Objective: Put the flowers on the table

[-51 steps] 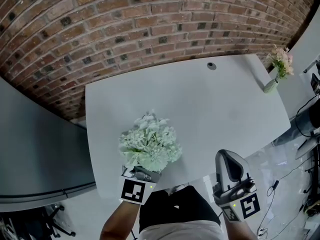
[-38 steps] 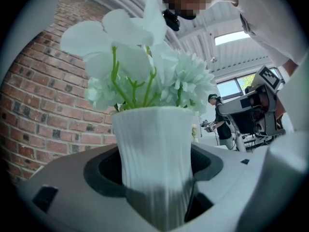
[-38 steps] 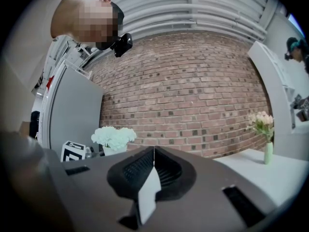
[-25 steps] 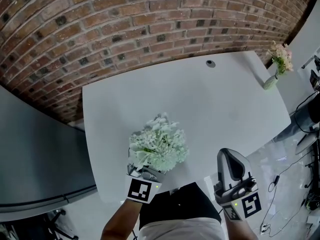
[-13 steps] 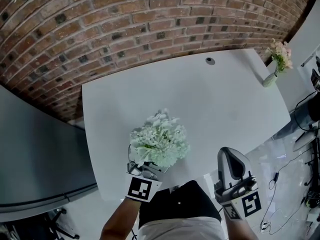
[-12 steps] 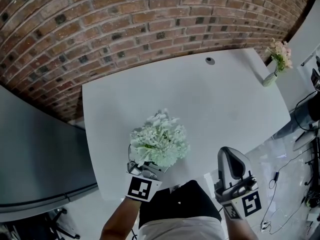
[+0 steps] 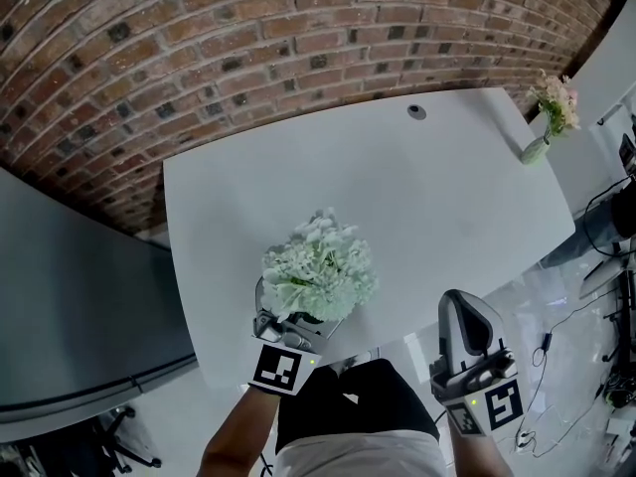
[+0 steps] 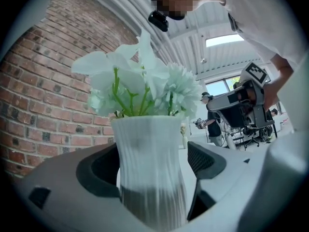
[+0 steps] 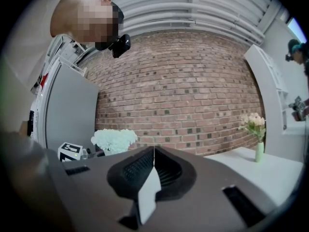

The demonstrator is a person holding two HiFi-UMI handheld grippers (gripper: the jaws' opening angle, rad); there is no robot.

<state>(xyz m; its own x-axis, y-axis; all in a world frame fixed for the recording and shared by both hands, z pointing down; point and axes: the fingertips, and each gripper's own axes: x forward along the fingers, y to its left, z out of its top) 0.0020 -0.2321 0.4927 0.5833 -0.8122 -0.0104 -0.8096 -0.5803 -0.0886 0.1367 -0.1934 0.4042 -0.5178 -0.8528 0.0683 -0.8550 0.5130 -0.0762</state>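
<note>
1. The left claw (image 8: 154, 168) is pointing level, and its jaws have just been opening. They are now standing apart with the white ribbed vase (image 8: 149, 144) between them. A gap is showing beside the right pad, so nothing is pressing on the vase.
2. The flowers (image 7: 320, 266) are sitting upright in this vase, over the near left part of the worktop (image 7: 427, 197), close to its front edge. The body of the claw is hiding the foot of the vase, so I am only judging that it is resting on the surface.
3. As I am reading it, the step in hand is the release. To do it well, the person should be holding the jaws wide and drawing the claw straight back along its own line. The claw should be moving level and without rolling, so that neither pad is brushing the ribbed wall.
4. The vase is narrowing at the waist and carrying a broad head of blooms, so it is probably top-heavy. A sideways touch could be tipping it toward the nearby edge.
5. The right claw (image 9: 153, 163) is waiting with its jaws together and nothing in them, beyond the front edge and well apart from the vase. It is better left there.
6. The small vase of pink flowers (image 7: 545, 132) is standing at the far right corner, well apart from this move.
</note>
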